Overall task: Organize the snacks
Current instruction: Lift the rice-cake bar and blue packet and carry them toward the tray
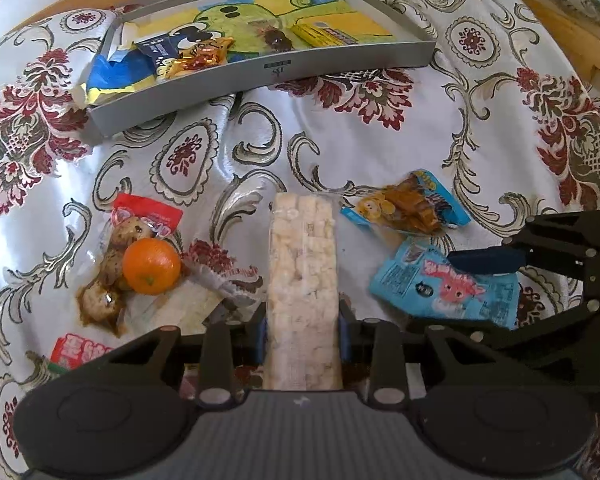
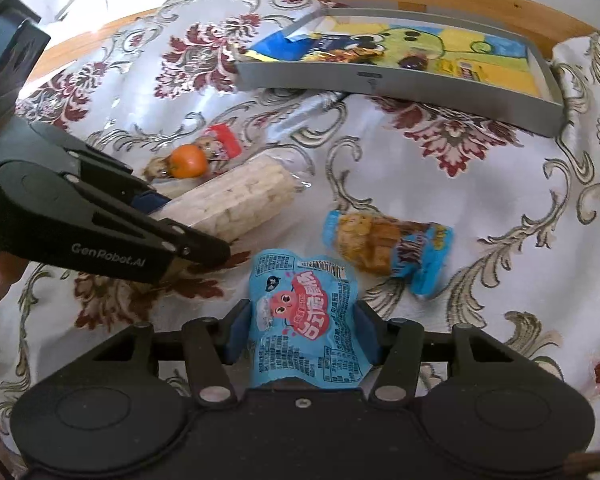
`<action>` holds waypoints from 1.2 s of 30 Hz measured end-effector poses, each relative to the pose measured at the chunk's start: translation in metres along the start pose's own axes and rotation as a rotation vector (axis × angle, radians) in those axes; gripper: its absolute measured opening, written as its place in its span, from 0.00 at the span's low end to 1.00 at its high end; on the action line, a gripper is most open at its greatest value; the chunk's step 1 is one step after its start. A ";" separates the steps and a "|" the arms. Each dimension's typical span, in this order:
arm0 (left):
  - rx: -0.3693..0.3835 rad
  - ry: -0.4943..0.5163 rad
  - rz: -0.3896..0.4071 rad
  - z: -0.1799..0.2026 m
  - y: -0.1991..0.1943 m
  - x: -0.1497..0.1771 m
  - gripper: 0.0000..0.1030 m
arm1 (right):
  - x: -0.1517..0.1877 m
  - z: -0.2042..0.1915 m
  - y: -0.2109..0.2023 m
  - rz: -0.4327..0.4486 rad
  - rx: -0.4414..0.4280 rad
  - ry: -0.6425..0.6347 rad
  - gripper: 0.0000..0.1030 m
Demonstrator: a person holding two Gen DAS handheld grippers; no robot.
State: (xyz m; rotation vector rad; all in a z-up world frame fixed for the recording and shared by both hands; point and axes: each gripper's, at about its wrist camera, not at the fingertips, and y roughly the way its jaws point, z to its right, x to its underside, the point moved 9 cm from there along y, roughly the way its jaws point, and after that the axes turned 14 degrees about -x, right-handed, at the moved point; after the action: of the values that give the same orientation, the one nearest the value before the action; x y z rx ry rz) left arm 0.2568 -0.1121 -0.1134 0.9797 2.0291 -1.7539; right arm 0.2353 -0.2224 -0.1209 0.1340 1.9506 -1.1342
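Between left fingers (image 1: 302,328): rice-cracker pack (image 1: 302,280); right fingers (image 2: 302,334) seemingly clamp blue pouch (image 2: 306,320).

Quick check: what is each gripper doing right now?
Left gripper: shut on the rice cracker pack.
Right gripper: shut on the blue snack pouch.

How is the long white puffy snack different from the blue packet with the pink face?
The rice bar is long, pale and in clear wrap; the blue packet is shorter, with a pink cartoon and print. The left gripper grips the rice bar; the right gripper grips the blue packet. Both are wrapped snacks, held outside the grey tray.
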 end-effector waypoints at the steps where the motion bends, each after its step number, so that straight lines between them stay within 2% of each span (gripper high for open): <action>1: 0.000 -0.002 0.002 -0.001 -0.002 0.001 0.34 | 0.000 -0.002 0.000 0.001 -0.001 -0.005 0.54; 12: -0.001 -0.051 0.026 -0.015 -0.018 0.004 0.34 | -0.007 -0.023 -0.008 0.038 0.044 -0.131 0.54; 17: -0.005 -0.089 0.042 -0.025 -0.023 0.001 0.34 | -0.015 -0.026 -0.013 0.089 0.066 -0.163 0.54; 36: -0.009 -0.156 0.095 -0.042 -0.030 -0.007 0.34 | -0.035 -0.015 -0.023 0.224 0.135 -0.141 0.54</action>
State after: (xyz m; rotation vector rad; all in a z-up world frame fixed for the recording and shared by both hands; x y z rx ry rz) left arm 0.2518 -0.0752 -0.0771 0.8920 1.8624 -1.7139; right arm 0.2374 -0.2132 -0.0770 0.3274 1.6886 -1.0949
